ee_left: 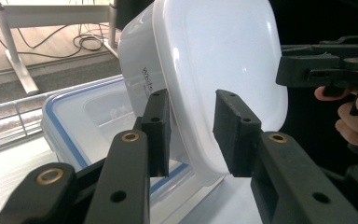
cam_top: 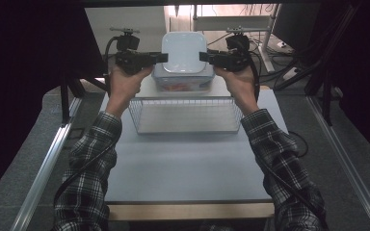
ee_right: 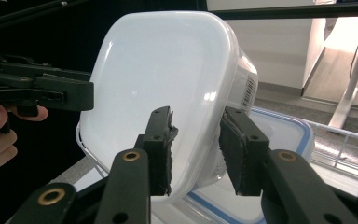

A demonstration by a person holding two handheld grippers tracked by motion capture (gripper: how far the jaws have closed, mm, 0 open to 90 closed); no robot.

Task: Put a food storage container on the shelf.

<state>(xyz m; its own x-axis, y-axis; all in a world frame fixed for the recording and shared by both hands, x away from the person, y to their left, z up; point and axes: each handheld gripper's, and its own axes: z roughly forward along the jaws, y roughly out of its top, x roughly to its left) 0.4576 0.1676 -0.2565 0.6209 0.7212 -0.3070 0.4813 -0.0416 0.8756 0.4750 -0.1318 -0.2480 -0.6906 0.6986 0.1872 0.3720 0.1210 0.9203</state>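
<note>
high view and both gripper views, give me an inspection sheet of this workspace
surface: pale grey tabletop, bare in front.
job's things: white square plastic container resting on top of a clear blue-trimmed lidded box, behind a wire mesh basket.
clutter: nothing seen.
grippers: left gripper and right gripper straddle the white container's opposite edges; in the gripper views gaps show beside the pads, so both look open.
cables: black cable trails along the left sleeve, another along the right.
surroundings: dark curtains at the sides, desk legs and floor wiring behind.

Plaid sleeves point(cam_top: 94, 159) — black tools point(cam_top: 166, 57); brass rivets
</note>
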